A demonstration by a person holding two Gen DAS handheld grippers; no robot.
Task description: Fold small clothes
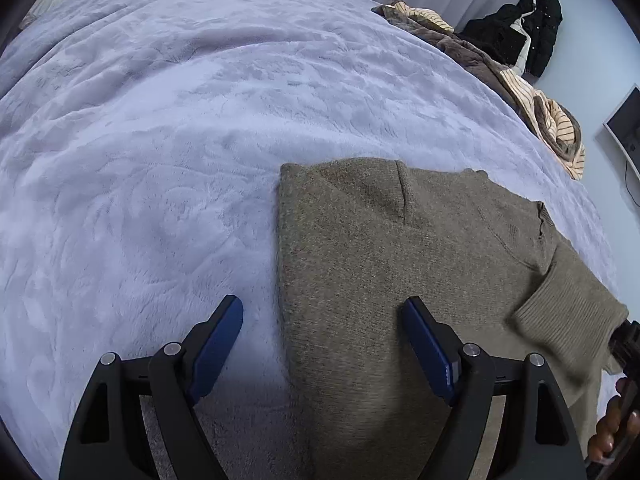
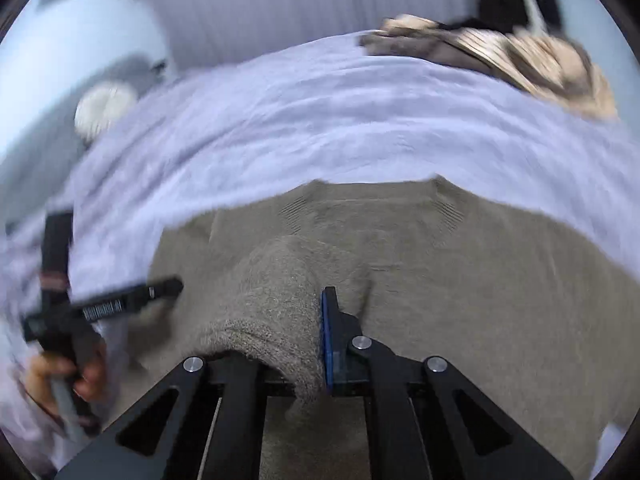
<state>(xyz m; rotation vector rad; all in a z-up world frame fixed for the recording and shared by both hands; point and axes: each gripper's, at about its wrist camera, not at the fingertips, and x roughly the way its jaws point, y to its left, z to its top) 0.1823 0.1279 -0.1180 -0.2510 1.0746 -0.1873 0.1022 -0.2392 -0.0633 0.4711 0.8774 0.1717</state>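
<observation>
An olive-brown knit sweater (image 1: 380, 260) lies flat on a pale lavender fleece blanket (image 1: 180, 140), its left side folded in to a straight edge. My left gripper (image 1: 324, 304) hovers open over that edge, one finger above the blanket and one above the knit, with nothing pinched. My right gripper (image 2: 314, 312) is shut on the sweater's ribbed sleeve cuff (image 2: 280, 300), which bunches up over its left finger and hides it. In the left wrist view the cuff (image 1: 572, 316) hangs raised at the far right. The right wrist view is blurred and shows the sweater body (image 2: 480, 280) with its neckline towards the far side.
A heap of brown and cream-striped clothes (image 1: 540, 100) lies along the bed's far right edge. A black jacket (image 1: 528, 36) hangs by the wall beyond it. A person's hand (image 2: 60, 376) holds the left gripper's handle. Curtains close off the back.
</observation>
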